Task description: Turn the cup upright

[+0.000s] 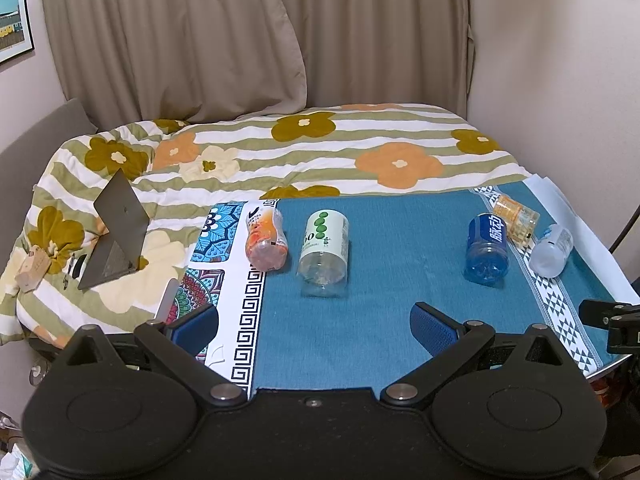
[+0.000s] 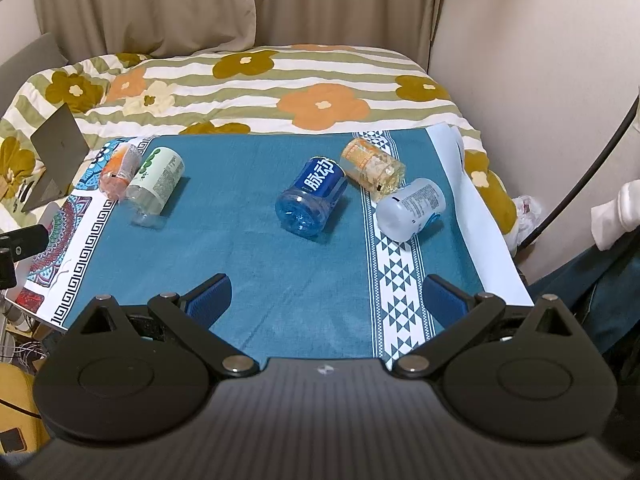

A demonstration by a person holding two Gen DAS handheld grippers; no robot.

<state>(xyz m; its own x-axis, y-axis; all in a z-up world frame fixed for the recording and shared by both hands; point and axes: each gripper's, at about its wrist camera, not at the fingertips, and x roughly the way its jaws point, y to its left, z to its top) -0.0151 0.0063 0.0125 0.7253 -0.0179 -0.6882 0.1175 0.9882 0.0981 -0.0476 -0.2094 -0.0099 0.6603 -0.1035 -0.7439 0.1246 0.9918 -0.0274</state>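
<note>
Several cut-bottle cups lie on their sides on a blue cloth point(image 1: 380, 300). From left: an orange-labelled cup point(image 1: 266, 240) point(image 2: 119, 170), a green-dotted white cup point(image 1: 325, 252) point(image 2: 154, 185), a blue cup point(image 1: 486, 247) point(image 2: 312, 198), a yellow-orange cup point(image 1: 515, 216) point(image 2: 372, 168) and a frosted white cup point(image 1: 551, 250) point(image 2: 412, 209). My left gripper point(image 1: 314, 328) is open and empty, hovering short of the green-dotted cup. My right gripper point(image 2: 326, 300) is open and empty, short of the blue cup.
The cloth covers a table in front of a bed with a flowered quilt point(image 1: 320, 148). An open laptop point(image 1: 116, 232) sits on the quilt at left. Curtains point(image 1: 240, 40) hang behind. A wall point(image 2: 540, 60) and a dark cable point(image 2: 580, 168) are at right.
</note>
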